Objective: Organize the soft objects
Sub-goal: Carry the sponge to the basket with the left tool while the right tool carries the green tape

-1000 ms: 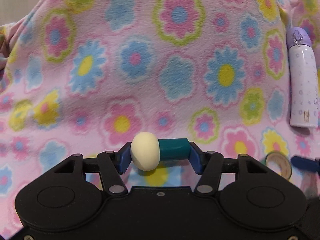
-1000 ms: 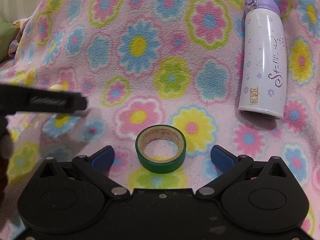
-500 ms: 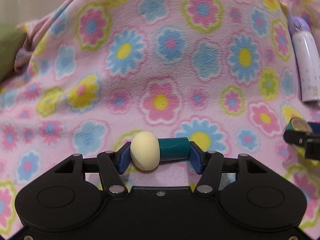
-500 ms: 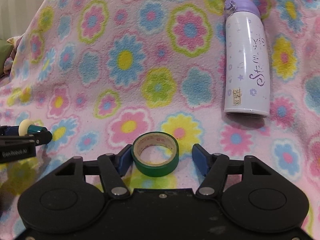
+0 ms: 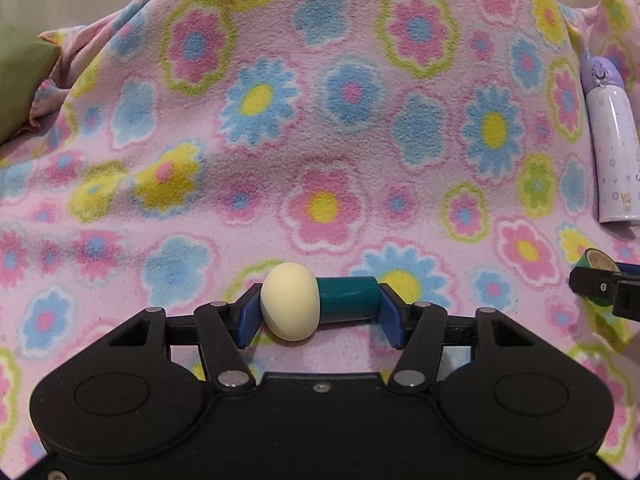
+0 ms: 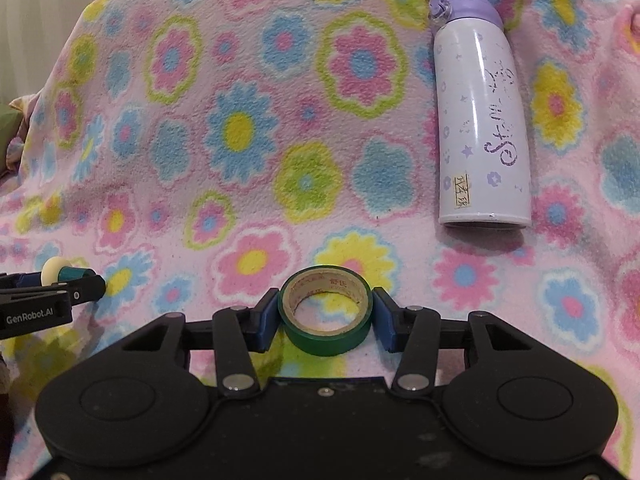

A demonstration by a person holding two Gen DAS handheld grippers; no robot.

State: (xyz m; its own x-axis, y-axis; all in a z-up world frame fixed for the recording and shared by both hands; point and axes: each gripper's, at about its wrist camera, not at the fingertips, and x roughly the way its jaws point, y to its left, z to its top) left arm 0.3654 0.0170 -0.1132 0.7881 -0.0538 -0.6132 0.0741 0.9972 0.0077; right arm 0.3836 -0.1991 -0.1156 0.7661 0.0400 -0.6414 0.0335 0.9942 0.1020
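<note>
**Both grippers loaded over the flowered blanket**

Leftmost, the left gripper [image 5: 318, 311] is clamped end to end on a small mushroom-shaped toy [image 5: 316, 305], cream cap against one pad and teal stem against the other; it looks light and squashy, so a gentle hold should do. Further right, the right gripper [image 6: 325, 315] has just closed its jaws onto the green tape roll [image 6: 326, 309], pads on its outer rim; it is probably stiff and light. Beyond it and to the right, a lilac bottle [image 6: 480, 120] lies capped on the blanket [image 6: 240, 128], contents unseen.
</note>
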